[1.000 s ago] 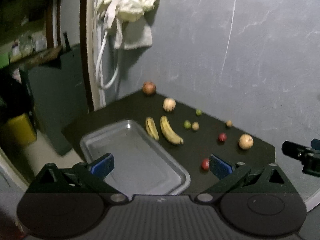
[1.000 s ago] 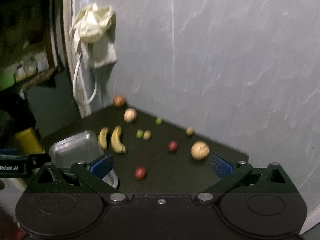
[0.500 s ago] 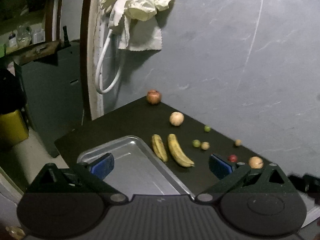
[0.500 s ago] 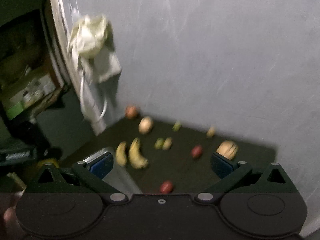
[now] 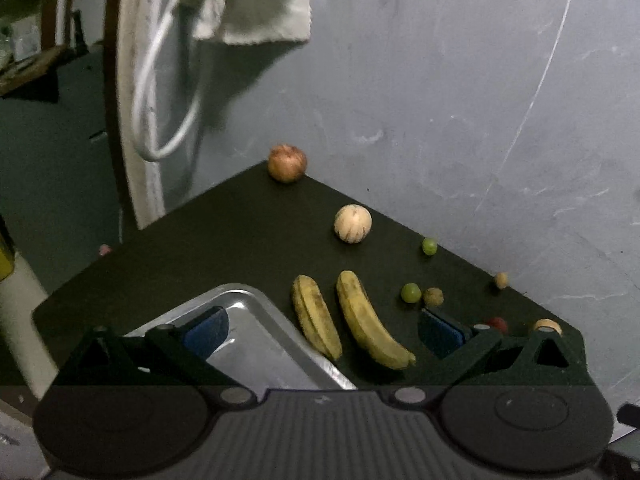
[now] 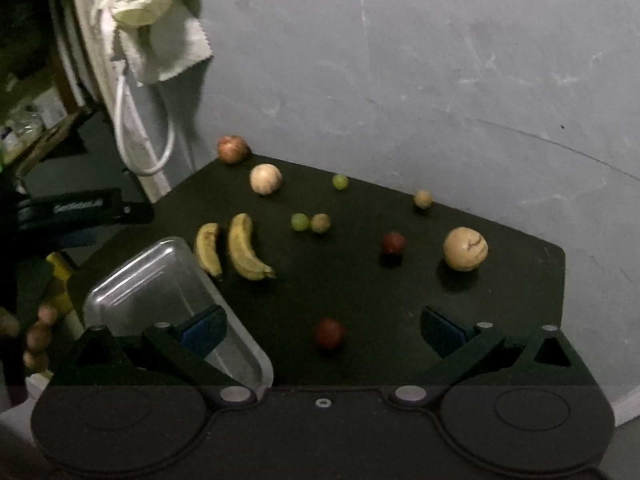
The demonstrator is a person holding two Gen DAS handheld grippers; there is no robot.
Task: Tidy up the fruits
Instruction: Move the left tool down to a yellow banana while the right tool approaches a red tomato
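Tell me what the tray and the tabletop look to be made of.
Tray: looks like bare metal, probably steel or aluminium, with a semi-shiny finish; its grey floor carries bright streaks and the rolled rim glints. Tabletop: a dark, matte sheet with no reflections; whether it is a rubbery mat, laminate or painted board cannot be told.
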